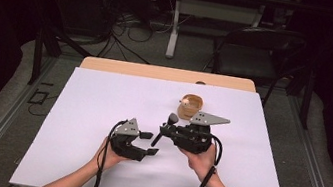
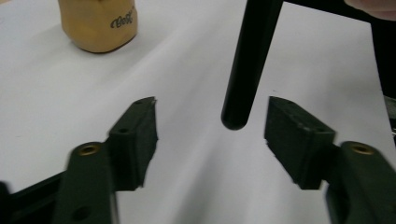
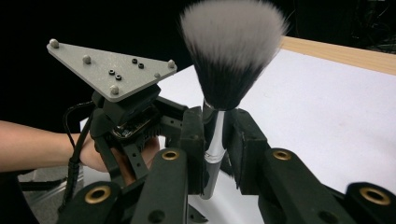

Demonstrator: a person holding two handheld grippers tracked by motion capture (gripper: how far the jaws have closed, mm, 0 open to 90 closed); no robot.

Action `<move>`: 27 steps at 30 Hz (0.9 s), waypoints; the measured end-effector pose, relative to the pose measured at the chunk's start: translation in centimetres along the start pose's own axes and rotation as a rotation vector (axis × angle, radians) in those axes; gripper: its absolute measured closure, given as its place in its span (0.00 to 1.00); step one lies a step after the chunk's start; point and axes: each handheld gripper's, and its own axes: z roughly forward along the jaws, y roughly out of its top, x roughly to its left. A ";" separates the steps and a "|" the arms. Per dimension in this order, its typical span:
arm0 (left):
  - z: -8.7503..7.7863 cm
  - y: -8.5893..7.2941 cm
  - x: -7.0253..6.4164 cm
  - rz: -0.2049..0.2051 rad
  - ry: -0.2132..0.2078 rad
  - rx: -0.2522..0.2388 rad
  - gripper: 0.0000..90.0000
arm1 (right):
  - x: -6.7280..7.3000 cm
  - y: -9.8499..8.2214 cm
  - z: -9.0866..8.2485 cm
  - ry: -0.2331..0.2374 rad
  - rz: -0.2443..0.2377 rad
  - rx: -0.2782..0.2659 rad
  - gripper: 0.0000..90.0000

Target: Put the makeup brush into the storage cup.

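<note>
Right tool (image 3: 215,140) clenched on silver ferrule of makeup brush (image 3: 229,56), held above table (image 1: 103,98) middle. Black handle end (image 2: 243,70) hangs between released left tool (image 2: 212,128) jaws, untouched. Brush light, handle stiff, likely slick; bristles soft: grip handle, not bristles. Wooden cup (image 1: 189,106) toward far edge.

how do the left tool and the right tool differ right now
The left tool has its jaws spread wide with nothing gripped; the right tool is shut on the makeup brush at its silver ferrule. In the high view the left tool sits lower and nearer the person; the right tool is raised toward the wooden cup. Both are black, hand-held, and carry a grey plate.
</note>
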 end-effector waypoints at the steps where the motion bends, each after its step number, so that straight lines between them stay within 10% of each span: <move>1: -0.1 0.0 0.0 0.003 0.008 0.001 0.30 | 0.0 0.1 -0.1 -0.004 -0.008 0.003 0.86; 13: -2.0 -0.2 0.4 0.005 0.047 -0.040 0.00 | -0.1 0.3 -0.6 -0.090 -0.105 0.058 0.86; 27: -5.2 -1.0 1.3 0.009 0.079 -0.169 0.00 | -1.3 0.1 -1.7 -0.146 -0.124 0.100 0.86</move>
